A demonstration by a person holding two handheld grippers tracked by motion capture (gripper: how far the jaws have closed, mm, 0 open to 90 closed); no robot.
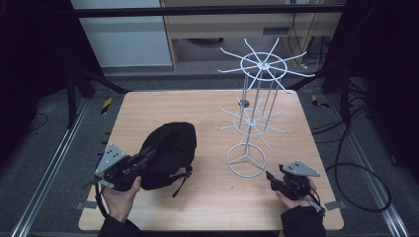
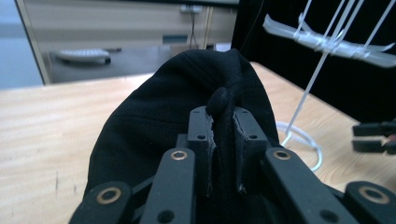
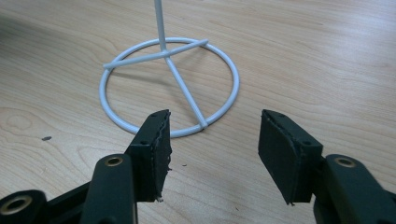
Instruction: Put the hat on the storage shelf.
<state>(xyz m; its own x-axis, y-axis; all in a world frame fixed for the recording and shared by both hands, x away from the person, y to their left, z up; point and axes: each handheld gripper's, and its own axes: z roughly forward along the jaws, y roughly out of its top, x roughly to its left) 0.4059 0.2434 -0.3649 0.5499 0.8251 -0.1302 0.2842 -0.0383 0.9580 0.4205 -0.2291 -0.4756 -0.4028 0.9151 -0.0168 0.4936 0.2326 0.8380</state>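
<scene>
My left tool (image 1: 148,154) is pinching a fold of the black cap (image 1: 168,153), and in the left gripper view the two pads (image 2: 204,140) squeeze a ridge of fabric with a small knob of cloth poking up just above them. The cap bulges away ahead of that tool, its dome rising past the pads, with its strap trailing onto the bench (image 1: 207,207) beside my left hand (image 1: 121,195). My right tool (image 1: 271,176) sits low over the bench with its jaws spread wide and nothing between them. Just ahead of it lies the ring base of the white wire rack (image 3: 170,86), close to the pads but not touching, and the rack's pole climbs from the hub of that ring. In the left gripper view, the rack stands off to the right beyond the cap, with my right tool's jaws past its base.
</scene>
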